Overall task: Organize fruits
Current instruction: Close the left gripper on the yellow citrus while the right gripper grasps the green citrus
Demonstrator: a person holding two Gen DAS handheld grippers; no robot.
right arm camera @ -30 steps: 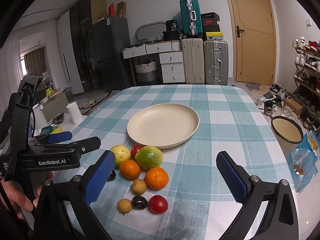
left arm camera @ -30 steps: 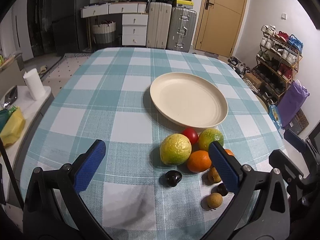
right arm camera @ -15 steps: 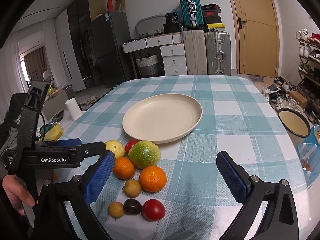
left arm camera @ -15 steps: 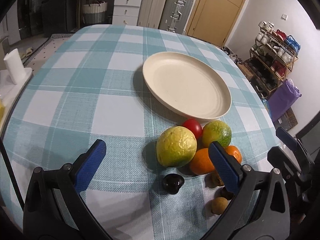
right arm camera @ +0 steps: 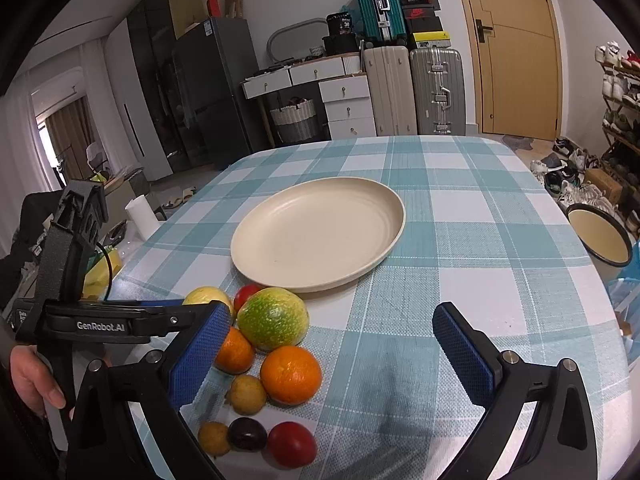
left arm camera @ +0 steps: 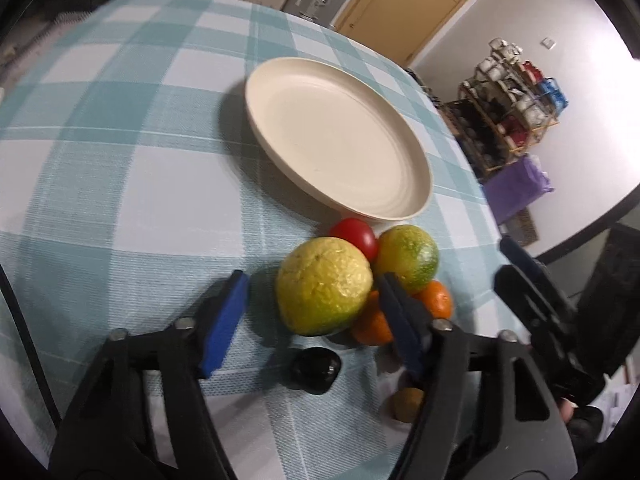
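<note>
While we tilt down: left gripper (left arm camera: 310, 308) jaws, just narrowing, flank the yellow-green fruit (left arm camera: 323, 286), contact unclear.
Right gripper (right arm camera: 328, 354): jaws spread, nothing between; fruit pile by its left jaw.
Hidden: orange (left arm camera: 370, 322) partly behind the right pad.

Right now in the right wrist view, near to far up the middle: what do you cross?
red tomato → orange → green-yellow citrus → cream plate → bare checked tablecloth → suitcases against the far wall.

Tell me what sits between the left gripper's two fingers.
In the left wrist view, the big yellow-green citrus sits between the left gripper's closing fingers; a gap remains on the left side.
</note>
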